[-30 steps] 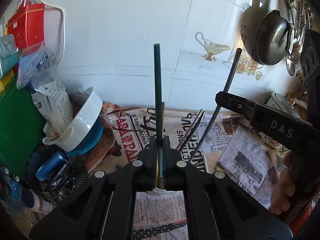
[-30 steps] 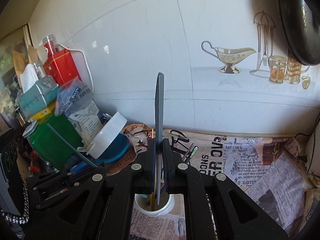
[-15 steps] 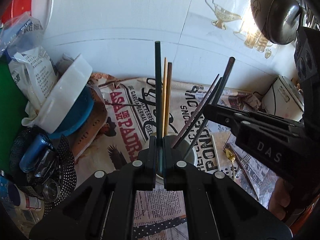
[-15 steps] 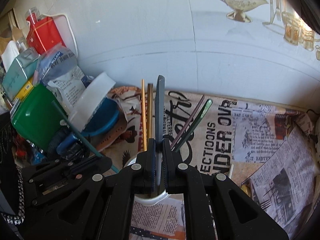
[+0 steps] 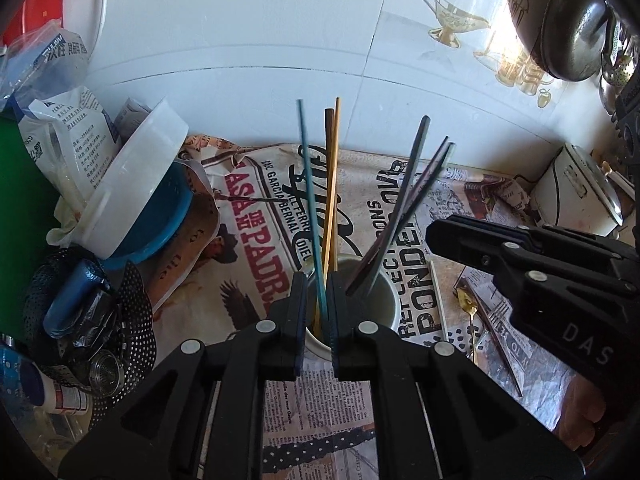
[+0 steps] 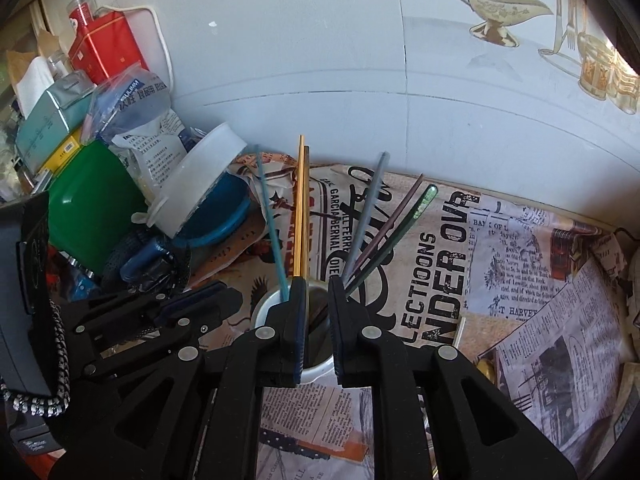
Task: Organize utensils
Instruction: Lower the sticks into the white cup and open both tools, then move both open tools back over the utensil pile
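Standing in the white cup (image 5: 390, 312) at lower centre of both wrist views were six chopsticks: a teal one (image 5: 310, 208), an orange + brown pair (image 5: 331, 184) just right of it, & three dark ones (image 5: 408, 200) fanned toward the right. L gripper (image 5: 316, 312) sat directly over the cup w/ fingers (image 5: 296, 312) narrowly apart; the teal stick ran up through the gap, looked blurred, and I couldn't tell if it touched either pad. R gripper (image 6: 317, 320) also hung over the cup (image 6: 266, 308), fingers (image 6: 340, 320) narrowly apart w/ nothing between them, the grey stick (image 6: 366, 216) leaning past its right finger. Cup stood on newspaper (image 5: 256, 240) covering the bench. Gold spoon (image 5: 470, 312) and a fork lay on the paper at lower right of the left view. White & blue bowls (image 5: 132, 196) were stacked tilted at left.
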### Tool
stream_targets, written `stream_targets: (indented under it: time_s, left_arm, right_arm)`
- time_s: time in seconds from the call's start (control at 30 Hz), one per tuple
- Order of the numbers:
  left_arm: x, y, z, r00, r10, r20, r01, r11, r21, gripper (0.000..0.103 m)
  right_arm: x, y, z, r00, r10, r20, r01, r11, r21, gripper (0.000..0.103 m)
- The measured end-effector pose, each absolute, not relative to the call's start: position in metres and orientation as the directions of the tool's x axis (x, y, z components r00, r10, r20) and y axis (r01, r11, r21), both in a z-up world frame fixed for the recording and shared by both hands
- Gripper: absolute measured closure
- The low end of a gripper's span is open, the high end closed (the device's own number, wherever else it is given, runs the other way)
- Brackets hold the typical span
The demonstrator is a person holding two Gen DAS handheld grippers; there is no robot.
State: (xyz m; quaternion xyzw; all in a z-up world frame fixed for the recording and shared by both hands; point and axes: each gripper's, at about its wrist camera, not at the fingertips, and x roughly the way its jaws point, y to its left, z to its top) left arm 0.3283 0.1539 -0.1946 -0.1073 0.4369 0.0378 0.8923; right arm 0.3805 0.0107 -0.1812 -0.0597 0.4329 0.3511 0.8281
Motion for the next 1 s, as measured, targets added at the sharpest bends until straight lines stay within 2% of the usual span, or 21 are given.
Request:
stream_targets:
  time_s: [0.1,0.27,0.33,0.43,0.63,0.83,1.0]
  left_arm:
    - [0.322,0.151,-0.186,0.626,-0.022,-0.779,-0.163,0.974,-0.158,0.089]
    - [0.313,0.143,-0.172,0.649,0.002,-0.76,-0.176,0.973,-0.148,0.073]
    - [0.31,0.139,-0.167,0.659,0.018,-0.752,-0.186,0.972,-0.14,0.068]
    - [0.305,0.132,-0.16,0.674,0.035,-0.737,-0.199,0.971,-0.136,0.053]
    - [0.298,0.107,-0.151,0.688,0.047,-0.724,-0.2,0.972,-0.126,0.04]
    - [0.302,0.081,-0.158,0.682,0.034,-0.73,-0.204,0.968,-0.145,0.039]
    - [0.31,0.055,-0.174,0.661,0.027,-0.75,-0.215,0.964,-0.154,0.039]
  right_arm:
    - [0.376,0.003,-0.173,0.389,0.538,-0.748,-0.64,0.742,0.201,0.09]
    - [0.368,-0.017,-0.158,0.419,0.548,-0.724,-0.647,0.74,0.185,0.086]
    - [0.366,-0.028,-0.151,0.442,0.549,-0.709,-0.641,0.746,0.178,0.08]
    - [0.364,-0.049,-0.143,0.485,0.543,-0.686,-0.623,0.765,0.166,0.069]
    - [0.368,-0.087,-0.143,0.517,0.511,-0.686,-0.589,0.795,0.148,0.059]
    - [0.373,-0.126,-0.163,0.545,0.419,-0.726,-0.536,0.84,0.082,0.057]
    - [0.381,-0.162,-0.188,0.505,0.369,-0.78,-0.486,0.869,0.096,0.057]
